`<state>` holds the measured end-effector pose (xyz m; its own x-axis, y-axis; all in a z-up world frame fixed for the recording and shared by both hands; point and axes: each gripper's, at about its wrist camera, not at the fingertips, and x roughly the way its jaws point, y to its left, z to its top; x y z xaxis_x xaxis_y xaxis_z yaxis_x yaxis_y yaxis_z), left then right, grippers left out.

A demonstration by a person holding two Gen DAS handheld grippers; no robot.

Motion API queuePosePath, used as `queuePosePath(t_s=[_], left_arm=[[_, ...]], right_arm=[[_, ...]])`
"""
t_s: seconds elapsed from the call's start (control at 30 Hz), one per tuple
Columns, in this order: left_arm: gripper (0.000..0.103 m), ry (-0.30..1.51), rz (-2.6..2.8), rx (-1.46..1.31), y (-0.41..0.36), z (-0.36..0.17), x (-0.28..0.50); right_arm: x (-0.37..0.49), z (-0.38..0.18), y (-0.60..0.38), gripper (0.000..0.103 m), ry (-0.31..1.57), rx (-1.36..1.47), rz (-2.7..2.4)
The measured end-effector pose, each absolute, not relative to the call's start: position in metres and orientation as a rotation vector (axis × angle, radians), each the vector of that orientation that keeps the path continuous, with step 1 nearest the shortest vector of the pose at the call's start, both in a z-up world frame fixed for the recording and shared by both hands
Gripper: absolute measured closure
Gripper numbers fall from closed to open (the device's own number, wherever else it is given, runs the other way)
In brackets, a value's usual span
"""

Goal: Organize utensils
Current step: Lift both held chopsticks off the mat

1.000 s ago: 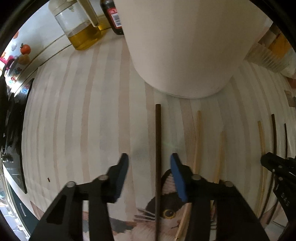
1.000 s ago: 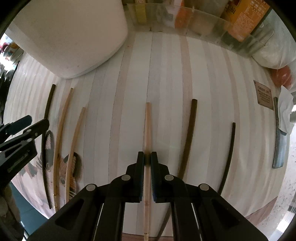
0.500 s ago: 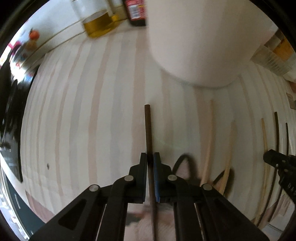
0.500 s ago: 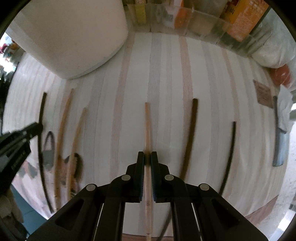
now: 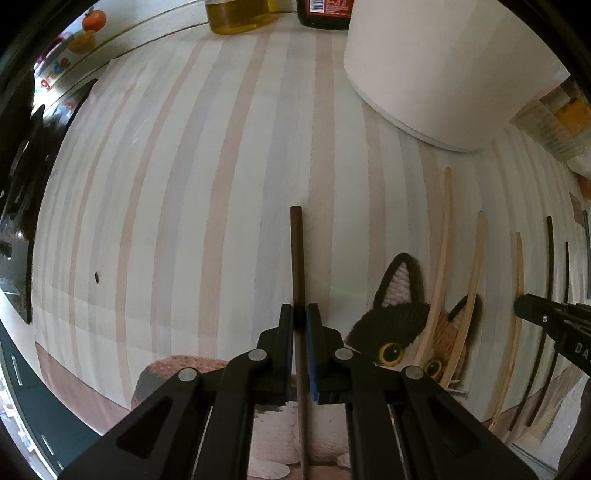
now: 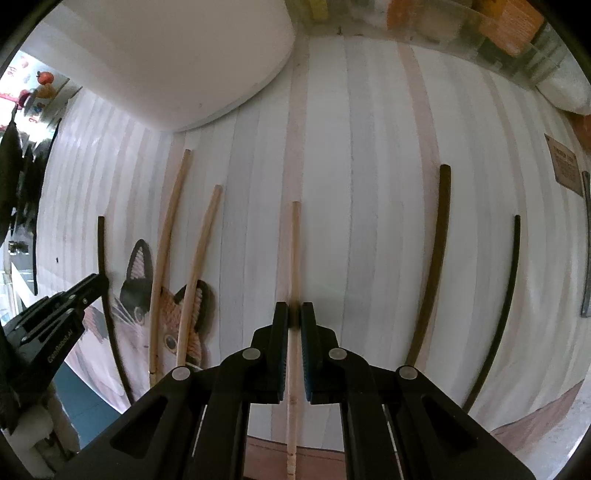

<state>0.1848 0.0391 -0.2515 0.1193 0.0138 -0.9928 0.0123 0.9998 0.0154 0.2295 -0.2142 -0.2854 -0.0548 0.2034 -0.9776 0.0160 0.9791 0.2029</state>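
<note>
My left gripper [image 5: 300, 314] is shut on a dark brown chopstick [image 5: 296, 254], held over the striped mat [image 5: 184, 206] with its end pointing away from me. My right gripper [image 6: 294, 314] is shut on a light wooden chopstick [image 6: 294, 251]. Two light chopsticks [image 6: 173, 229] lie on the mat to the left, across a cat picture [image 6: 140, 291]. Two dark chopsticks [image 6: 436, 240] lie to the right. In the right wrist view the left gripper [image 6: 94, 286] shows at the left edge with its dark chopstick [image 6: 101, 251]. In the left wrist view the right gripper [image 5: 524, 310] shows at the right edge.
A big white round container [image 5: 450, 66] stands at the back of the mat. An oil bottle [image 5: 236, 14] and a dark bottle [image 5: 325, 13] stand behind it. Clear boxes with packets [image 6: 480, 33] line the back right. A dark stovetop [image 5: 18, 192] lies past the mat's left edge.
My left gripper closed on the dark chopstick and carried it left, off the cat picture. The right gripper, still holding the light chopstick, shifted a little across the mat.
</note>
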Motion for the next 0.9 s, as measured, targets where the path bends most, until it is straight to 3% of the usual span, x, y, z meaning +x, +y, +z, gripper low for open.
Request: queuePosePath(t_s=[0.57,0.9], left_arm=[[0.099,1.415,-0.02,0.047,0.036,-0.255,0.204],[0.099,1.293,-0.073,0.013,0.037,-0.197,0.193]], right_arm=[[0.249,-0.276,-0.168,0.096,1.564,0.061,0.108],[0.222,-0.231,-0.169,0.097,1.407,0.192,0.165]])
